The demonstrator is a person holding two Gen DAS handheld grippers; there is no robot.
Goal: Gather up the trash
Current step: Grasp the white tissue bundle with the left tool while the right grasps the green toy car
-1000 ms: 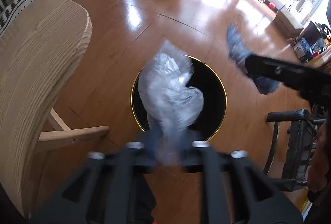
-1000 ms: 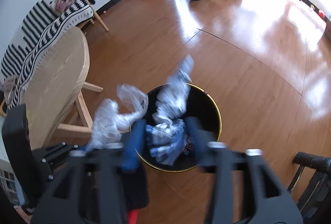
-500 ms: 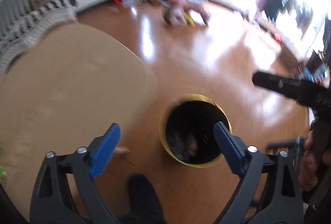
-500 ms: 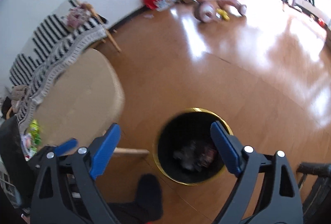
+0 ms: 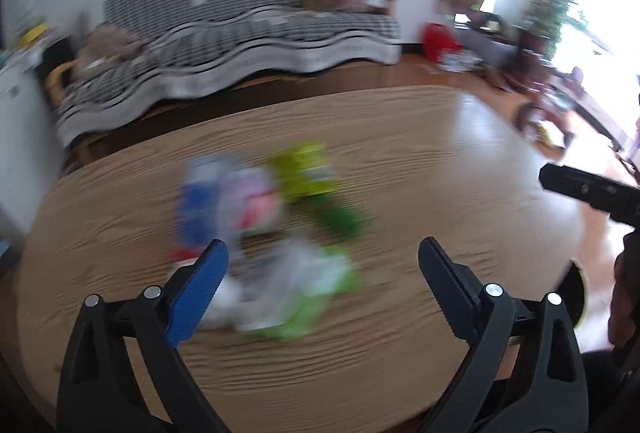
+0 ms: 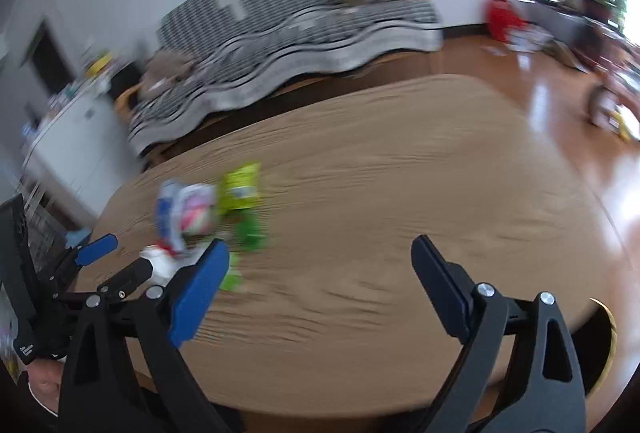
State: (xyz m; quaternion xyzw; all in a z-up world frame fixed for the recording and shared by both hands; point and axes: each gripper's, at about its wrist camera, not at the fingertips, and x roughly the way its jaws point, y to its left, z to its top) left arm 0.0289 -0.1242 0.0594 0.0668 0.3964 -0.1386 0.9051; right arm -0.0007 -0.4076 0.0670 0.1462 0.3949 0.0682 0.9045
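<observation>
A blurred pile of trash lies on the oval wooden table (image 5: 420, 169): a blue and pink packet (image 5: 228, 201), a yellow-green packet (image 5: 306, 173) and a clear and green wrapper (image 5: 304, 285). The pile also shows in the right wrist view (image 6: 196, 211). My left gripper (image 5: 322, 253) is open and empty just above the near edge of the pile. My right gripper (image 6: 320, 253) is open and empty over bare table, to the right of the pile. The left gripper also shows at the left edge of the right wrist view (image 6: 100, 253).
The black bin with a gold rim (image 6: 604, 349) peeks out past the table's right edge on the floor. A striped sofa (image 5: 240, 37) stands behind the table. Toys and a red bag (image 5: 438, 41) lie on the floor at the right.
Both grippers opened and dropped their plastic wrappers into the bin, then swung up and left from the bin to the table with the trash pile.
</observation>
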